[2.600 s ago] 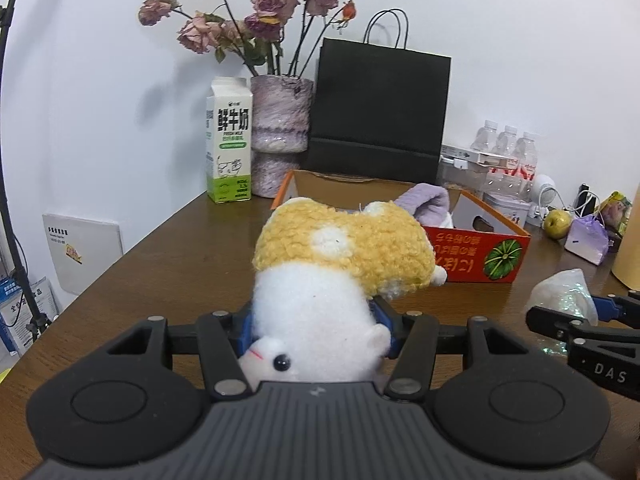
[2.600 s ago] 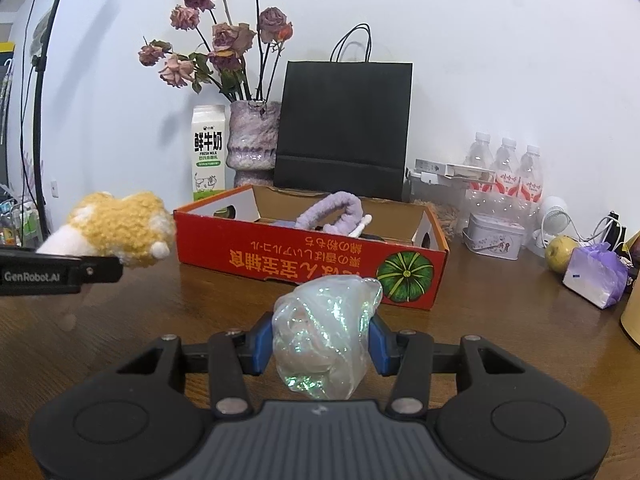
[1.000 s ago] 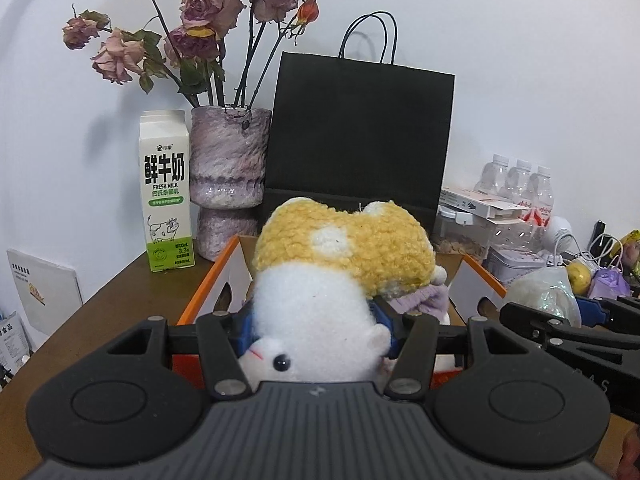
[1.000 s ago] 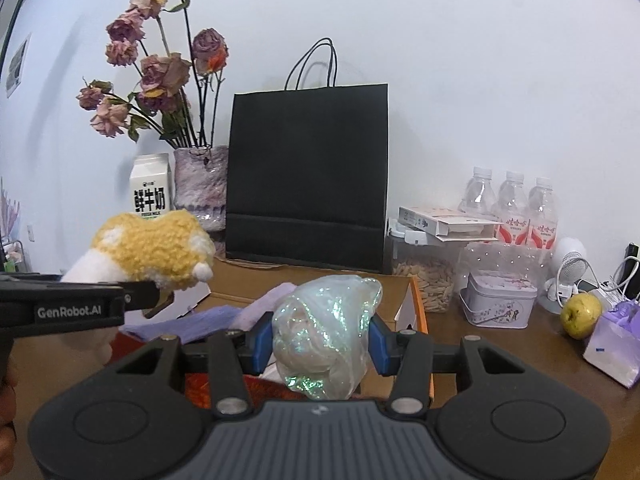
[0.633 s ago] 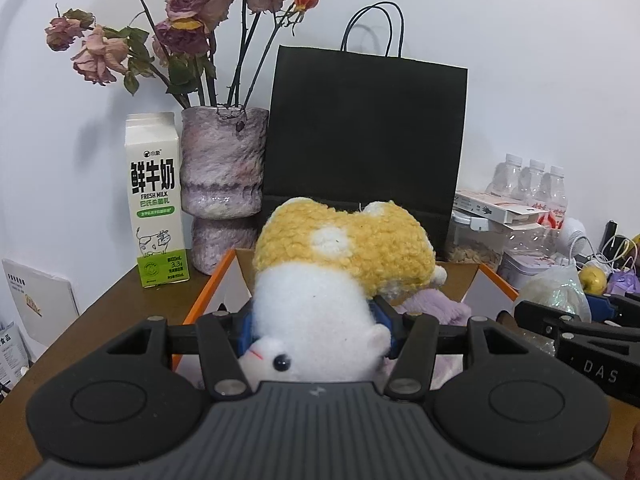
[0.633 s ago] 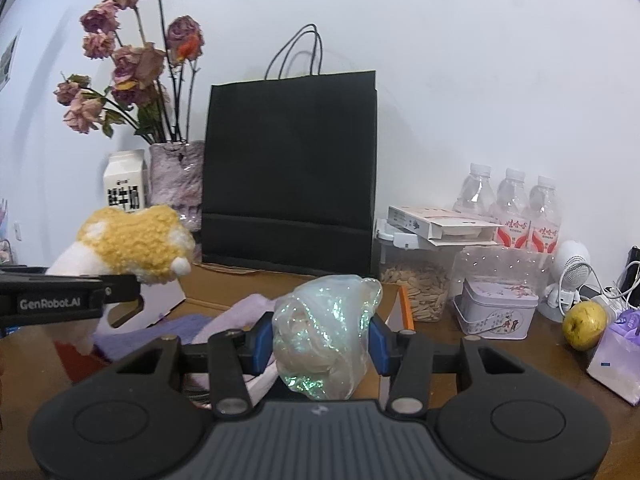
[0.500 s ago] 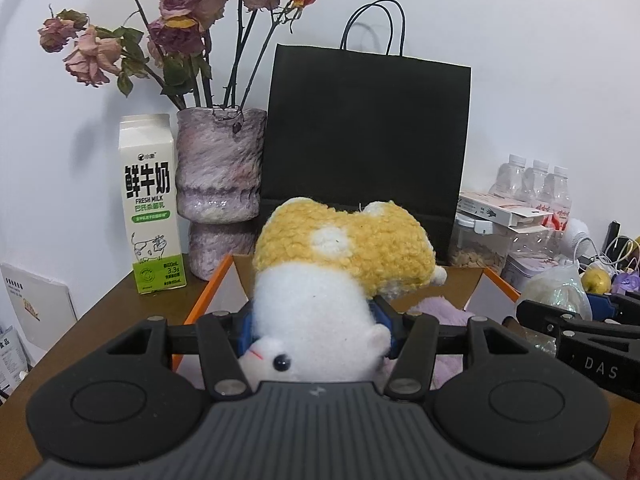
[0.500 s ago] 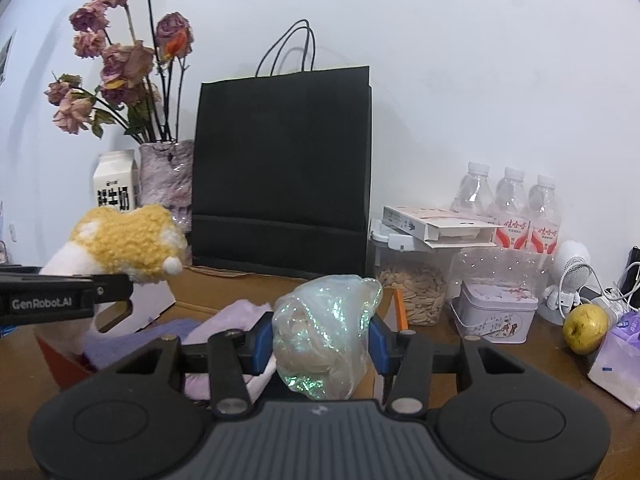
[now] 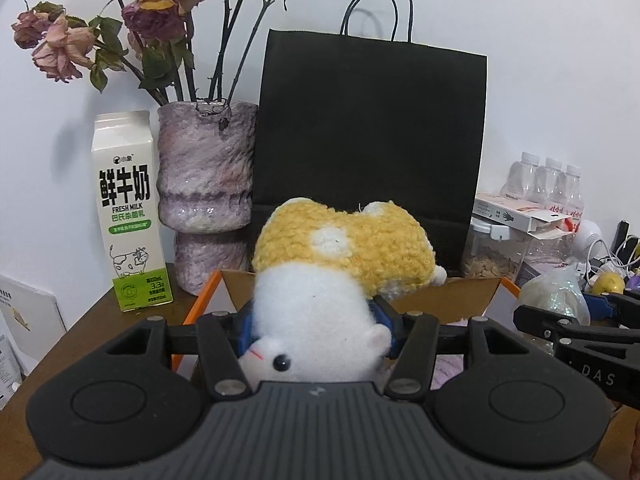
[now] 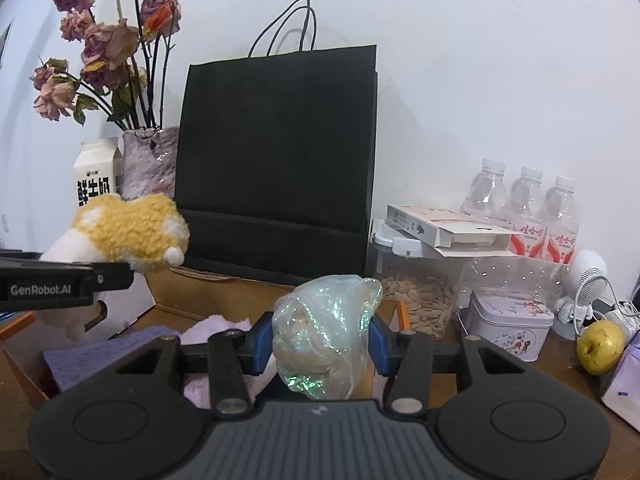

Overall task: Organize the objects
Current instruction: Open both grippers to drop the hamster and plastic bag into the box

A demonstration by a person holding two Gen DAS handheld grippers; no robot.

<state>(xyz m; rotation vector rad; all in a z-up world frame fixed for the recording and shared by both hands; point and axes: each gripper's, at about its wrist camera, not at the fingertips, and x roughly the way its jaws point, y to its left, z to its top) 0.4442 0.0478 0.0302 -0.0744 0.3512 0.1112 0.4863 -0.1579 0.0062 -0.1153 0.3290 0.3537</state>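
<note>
The left gripper (image 9: 316,322) squeezes a soft toy (image 9: 336,268) with a yellow back and a white belly. Its blue pads (image 9: 245,326) press on the white part. The toy hangs over the open cardboard box (image 9: 440,300) on the brown table (image 9: 92,320). The right gripper (image 10: 320,344) holds a shiny see-through bag (image 10: 326,332) tight between its pads, over the same box. A purple cloth (image 10: 120,350) lies inside the box. Behind the box stand a black paper bag (image 9: 368,152), a vase of dried roses (image 9: 206,196) and a milk carton (image 9: 128,216). Three water bottles (image 10: 524,208), a tin (image 10: 508,328) and a pear (image 10: 600,346) are off to the right
</note>
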